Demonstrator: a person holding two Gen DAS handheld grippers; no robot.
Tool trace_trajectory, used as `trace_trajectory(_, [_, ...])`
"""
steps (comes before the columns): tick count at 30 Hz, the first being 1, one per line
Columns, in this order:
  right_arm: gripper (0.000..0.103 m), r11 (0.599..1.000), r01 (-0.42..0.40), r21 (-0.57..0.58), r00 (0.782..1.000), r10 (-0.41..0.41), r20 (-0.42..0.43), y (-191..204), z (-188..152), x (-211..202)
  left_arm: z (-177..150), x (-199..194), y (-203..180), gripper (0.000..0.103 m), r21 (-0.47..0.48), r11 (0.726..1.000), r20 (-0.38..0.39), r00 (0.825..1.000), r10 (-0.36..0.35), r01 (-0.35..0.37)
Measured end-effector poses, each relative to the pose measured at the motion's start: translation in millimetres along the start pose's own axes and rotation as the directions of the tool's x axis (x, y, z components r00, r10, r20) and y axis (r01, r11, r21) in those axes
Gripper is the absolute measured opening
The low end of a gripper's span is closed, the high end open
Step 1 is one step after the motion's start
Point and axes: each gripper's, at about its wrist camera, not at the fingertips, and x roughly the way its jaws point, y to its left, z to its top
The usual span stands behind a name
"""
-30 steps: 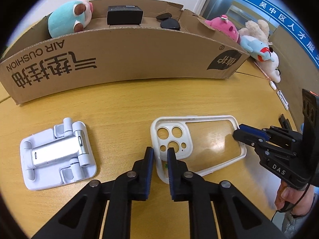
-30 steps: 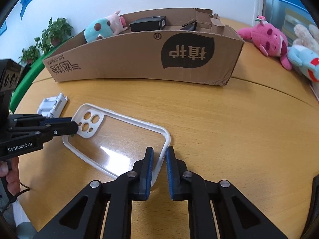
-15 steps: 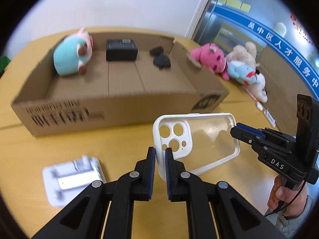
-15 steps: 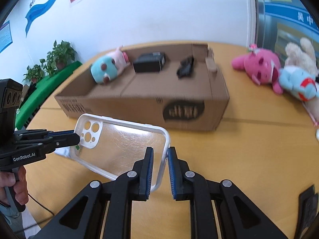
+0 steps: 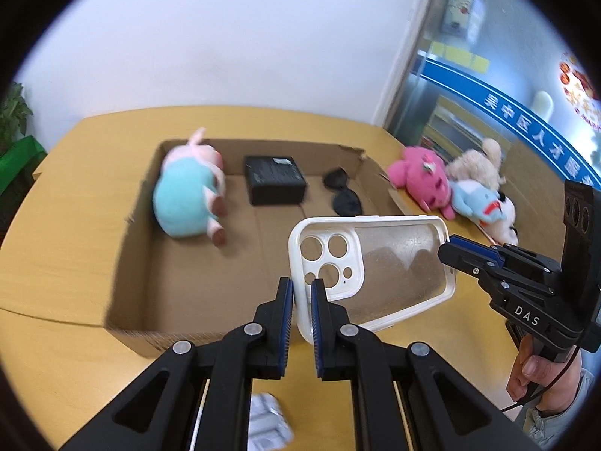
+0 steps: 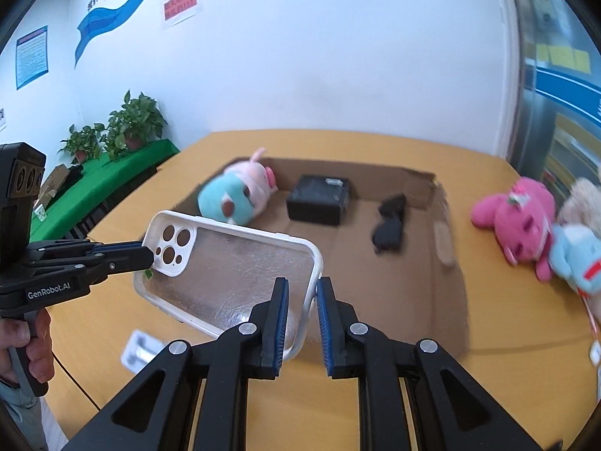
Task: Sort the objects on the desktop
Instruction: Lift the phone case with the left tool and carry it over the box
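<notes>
A white-rimmed phone case [image 5: 398,263] with a clear back hangs in the air over the open cardboard box [image 5: 233,285]. My left gripper [image 5: 302,293] is shut on the rim at its camera-hole end. My right gripper [image 5: 447,251] comes in from the right and pinches the opposite end. In the right wrist view the phone case [image 6: 240,267] lies tilted, with my right gripper [image 6: 302,297] shut on its near corner and the left gripper [image 6: 148,257] on its far end. The box [image 6: 375,293] lies below and beyond.
In the box lie a teal and pink plush [image 5: 184,199], a black case [image 5: 276,178] and dark sunglasses [image 5: 343,193]. Pink and blue plush toys [image 6: 514,218] sit on the table to the box's right. A white phone stand [image 6: 141,349] lies on the table below.
Both grippers have lifted the phone case off the table and carried it up and forward. It now hangs over the box's near wall. The phone stand has dropped to the bottom of the views.
</notes>
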Motion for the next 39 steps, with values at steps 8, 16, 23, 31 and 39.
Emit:
trace_trajectory(8, [0.019, 0.998, -0.068, 0.004, 0.997, 0.068, -0.044, 26.2, 34.3, 65.4, 26.3, 21.5, 64.4, 0.009, -0.066, 0.997, -0.046, 0.998, 0.036, -0.039])
trace_trajectory(16, [0.020, 0.986, -0.119, 0.118, 0.980, 0.136, -0.146, 23.2, 21.5, 142.2, 30.9, 72.0, 100.6, 0.009, -0.072, 0.991, -0.170, 0.981, 0.096, -0.110])
trace_trajectory(23, [0.020, 0.977, -0.117, 0.180, 0.956, 0.160, -0.247, 23.6, 9.7, 183.6, 28.6, 103.7, 115.0, 0.009, -0.036, 0.983, -0.260, 0.952, 0.162, -0.177])
trace_trajectory(31, [0.021, 0.967, -0.107, 0.230, 0.923, 0.183, -0.339, 27.9, -1.5, 208.3, 26.0, 120.8, 114.2, 0.009, 0.063, 0.967, -0.334, 0.907, 0.255, -0.249])
trace_trajectory(39, [0.022, 0.972, -0.085, 0.219, 0.911, 0.165, -0.378, 38.6, -3.3, 219.8, 26.3, 130.1, 111.5, 0.010, 0.130, 0.939, -0.393, 0.854, 0.342, -0.317])
